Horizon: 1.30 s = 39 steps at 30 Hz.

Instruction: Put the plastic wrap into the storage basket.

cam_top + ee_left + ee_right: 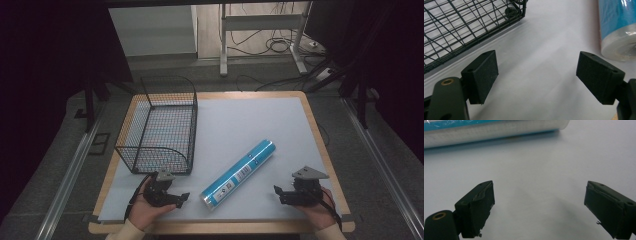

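A long blue roll [239,174] wrapped in clear film lies diagonally on the white table mat, its near end toward the front. My left gripper [176,198] rests low on the mat just left of that near end, jaws wide open and empty. In the left gripper view the roll's end [617,30] sits at the upper right, beyond the open gripper [536,80]. My right gripper [281,195] is at the front right, also open with nothing between its jaws. The right gripper view has the roll's side [494,130] across the top, ahead of the open gripper [539,210].
A black wire basket [161,127] stands on the left half of the table, its corner [474,22] just ahead of my left gripper. The white mat [250,120] is bounded by a wooden table edge. Desk legs and cables lie on the floor beyond.
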Tool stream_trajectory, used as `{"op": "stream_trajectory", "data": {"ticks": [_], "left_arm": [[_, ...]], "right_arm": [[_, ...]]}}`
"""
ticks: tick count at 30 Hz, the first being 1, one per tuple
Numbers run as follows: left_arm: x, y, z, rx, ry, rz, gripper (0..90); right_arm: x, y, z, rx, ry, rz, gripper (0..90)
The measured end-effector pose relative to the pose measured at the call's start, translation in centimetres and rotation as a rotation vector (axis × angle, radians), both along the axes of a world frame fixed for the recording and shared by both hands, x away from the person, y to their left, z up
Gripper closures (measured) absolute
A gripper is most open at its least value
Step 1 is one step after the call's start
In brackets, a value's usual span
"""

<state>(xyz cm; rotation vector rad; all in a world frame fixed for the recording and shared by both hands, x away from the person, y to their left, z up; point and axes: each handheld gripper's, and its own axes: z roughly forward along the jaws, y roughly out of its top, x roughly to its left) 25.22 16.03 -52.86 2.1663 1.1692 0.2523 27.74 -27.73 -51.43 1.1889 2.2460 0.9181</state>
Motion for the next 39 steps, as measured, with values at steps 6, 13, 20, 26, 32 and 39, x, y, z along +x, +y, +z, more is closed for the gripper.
{"op": "stream_trajectory", "data": {"ticks": [6,13,20,26,32,39], "left_arm": [[-0.2,0.0,0.2,0.007,-0.003,-0.005,17.3],[-0.1,0.2,0.6,0.018,0.005,0.006,17.3],[-0.2,0.1,2.0,0.011,0.015,-0.003,17.4],[0.0,-0.3,3.1,0.0,0.008,-0.005,17.4],[0.1,-0.8,4.2,-0.005,-0.001,-0.021,17.4],[0.0,-1.6,5.1,0.001,-0.001,-0.037,17.4]], "right_arm": [[-0.2,-0.1,0.2,-0.006,-0.003,0.006,10.1],[-0.2,-0.1,0.3,-0.009,0.0,0.016,10.3],[0.0,-0.3,0.2,-0.02,0.011,0.007,10.5],[-0.1,-0.2,0.2,-0.022,0.011,0.017,10.5],[-0.1,-0.3,0.3,-0.015,0.006,0.022,10.4],[-0.1,-0.4,0.4,-0.006,0.002,0.006,9.4]]}}
